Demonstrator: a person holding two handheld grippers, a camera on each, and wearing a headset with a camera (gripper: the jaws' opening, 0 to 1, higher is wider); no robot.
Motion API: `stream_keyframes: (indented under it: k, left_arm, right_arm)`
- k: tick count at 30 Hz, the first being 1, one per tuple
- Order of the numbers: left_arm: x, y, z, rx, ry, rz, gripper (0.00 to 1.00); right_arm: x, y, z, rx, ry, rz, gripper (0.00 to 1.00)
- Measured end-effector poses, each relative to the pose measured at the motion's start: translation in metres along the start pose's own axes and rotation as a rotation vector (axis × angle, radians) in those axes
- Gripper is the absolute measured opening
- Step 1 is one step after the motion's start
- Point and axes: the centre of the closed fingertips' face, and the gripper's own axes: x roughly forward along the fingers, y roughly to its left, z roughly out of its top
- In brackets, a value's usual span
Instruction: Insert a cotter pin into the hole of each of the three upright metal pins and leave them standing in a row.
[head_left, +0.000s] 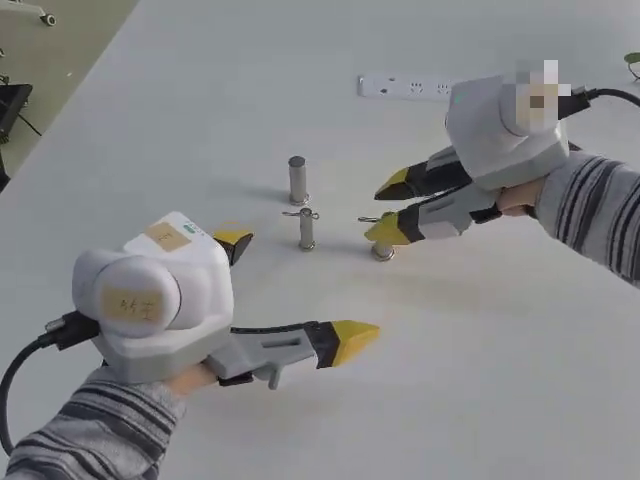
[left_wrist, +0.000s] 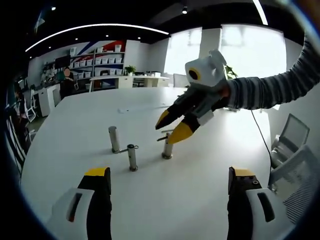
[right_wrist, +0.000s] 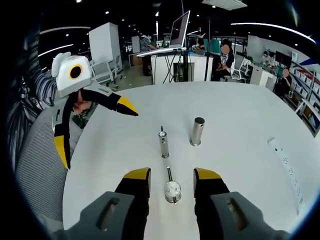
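I have the right gripper (head_left: 392, 208) poised with jaws apart either side of the nearest metal pin (right_wrist: 172, 190), where a cotter pin (right_wrist: 170, 174) juts from the top. My left gripper (head_left: 295, 290) hangs wide open, empty, near the middle pin (head_left: 307, 230), already cottered; the far pin (head_left: 297, 180) stands bare.

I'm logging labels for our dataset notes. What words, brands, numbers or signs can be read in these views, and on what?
No text can be read with certainty.
Two tan stickers on the left gripper: faint handwritten marks, too blurred to read.
Power strip: any markings too small to read.
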Motion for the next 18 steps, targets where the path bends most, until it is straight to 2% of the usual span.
stream_keyframes:
  k: [3, 4, 7, 11, 14, 18]
  left_arm:
    - [-0.001, 0.001, 0.000, -0.001, 0.000, 0.002, 0.97]
    - [-0.001, 0.001, 0.000, -0.001, -0.001, 0.003, 0.97]
    - [-0.002, 0.002, 0.001, -0.001, -0.006, 0.007, 0.97]
    - [-0.003, 0.003, 0.001, -0.002, -0.009, 0.012, 0.97]
    - [-0.005, 0.003, -0.001, -0.005, -0.008, 0.015, 0.97]
    - [-0.007, 0.003, -0.003, -0.008, -0.003, 0.016, 0.97]
  right_arm:
    - [0.003, -0.006, 0.011, 0.022, -0.030, -0.033, 0.31]
    - [0.006, -0.012, 0.015, 0.050, -0.052, -0.049, 0.32]
    - [0.011, -0.016, 0.027, 0.104, -0.105, -0.066, 0.34]
    - [0.020, -0.025, 0.031, 0.099, -0.111, -0.102, 0.36]
    - [0.027, -0.029, 0.042, 0.116, -0.159, -0.118, 0.36]
    - [0.039, -0.036, 0.048, 0.127, -0.189, -0.136, 0.37]
